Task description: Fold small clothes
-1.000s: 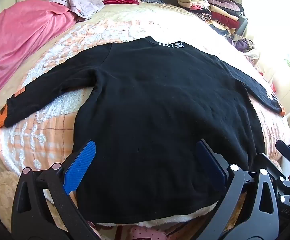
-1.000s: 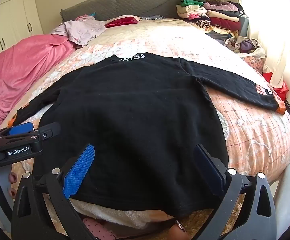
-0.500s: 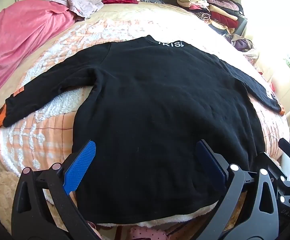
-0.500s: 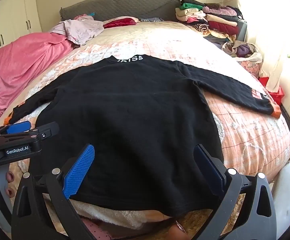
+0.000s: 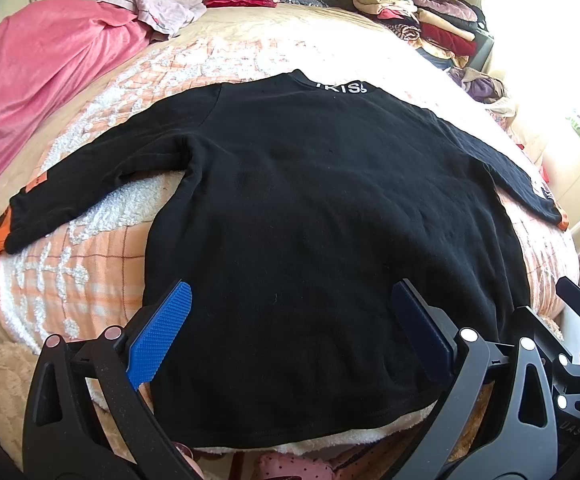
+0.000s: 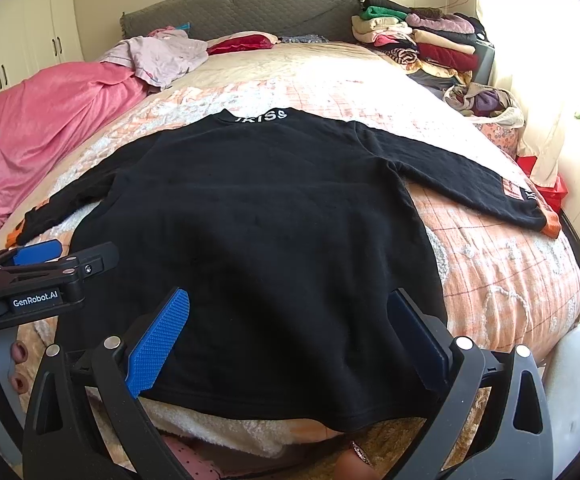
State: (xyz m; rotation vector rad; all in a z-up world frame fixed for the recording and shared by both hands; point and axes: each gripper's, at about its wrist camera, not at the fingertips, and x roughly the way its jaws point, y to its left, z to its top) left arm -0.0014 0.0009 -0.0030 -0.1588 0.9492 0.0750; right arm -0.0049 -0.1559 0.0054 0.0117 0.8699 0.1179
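Observation:
A black long-sleeved sweatshirt (image 5: 322, 216) lies flat on the bed, back up, sleeves spread out, with white lettering at the collar (image 5: 342, 89) and orange cuffs. It also shows in the right wrist view (image 6: 266, 232). My left gripper (image 5: 290, 332) is open and empty above the hem, left of centre. My right gripper (image 6: 286, 340) is open and empty above the hem, toward its right side. The left gripper also shows at the left edge of the right wrist view (image 6: 34, 276).
The bed has an orange checked quilt (image 5: 82, 264). A pink blanket (image 5: 38, 92) lies at the left, loose clothes (image 5: 158, 0) near the headboard, and stacks of folded clothes (image 5: 418, 12) at the back right. A red bag (image 6: 550, 188) stands beside the bed.
Both grippers drew back and rose slightly, so the sweatshirt sits a little farther off. The sweatshirt has not moved and both grippers stay open.

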